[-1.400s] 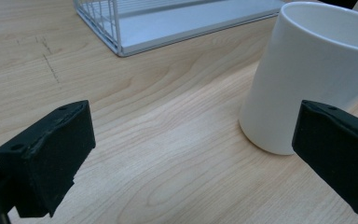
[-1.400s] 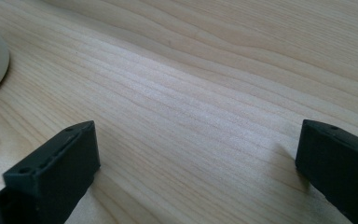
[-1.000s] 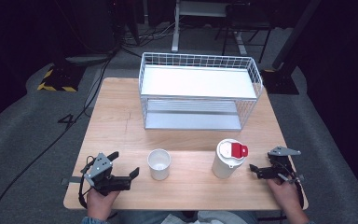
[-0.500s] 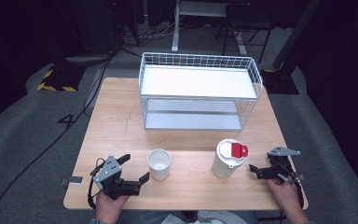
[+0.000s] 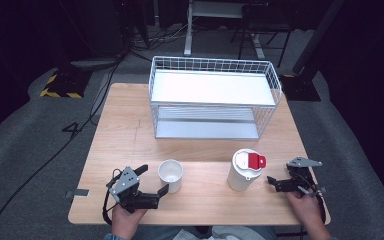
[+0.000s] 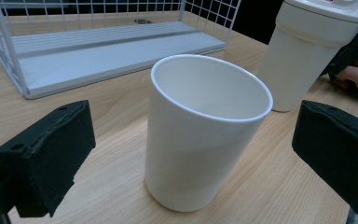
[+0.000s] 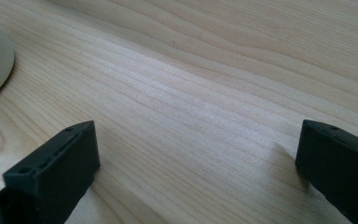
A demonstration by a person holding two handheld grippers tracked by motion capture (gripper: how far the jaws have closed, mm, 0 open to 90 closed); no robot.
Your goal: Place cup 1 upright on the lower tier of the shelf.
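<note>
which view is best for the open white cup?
Left gripper view: the white cup stands large and upright between the open jaws, rim and inside visible. High view shows it small, beside the left gripper.

We see a light wooden table [image 5: 130, 125] on a grey carpeted floor [image 5: 25, 165]. Well beyond the tongs, in the dark far room, stand a white desk leg [image 5: 189, 30], a black-and-yellow striped block [image 5: 60, 86] and trailing black cables [image 5: 105, 85].
</note>
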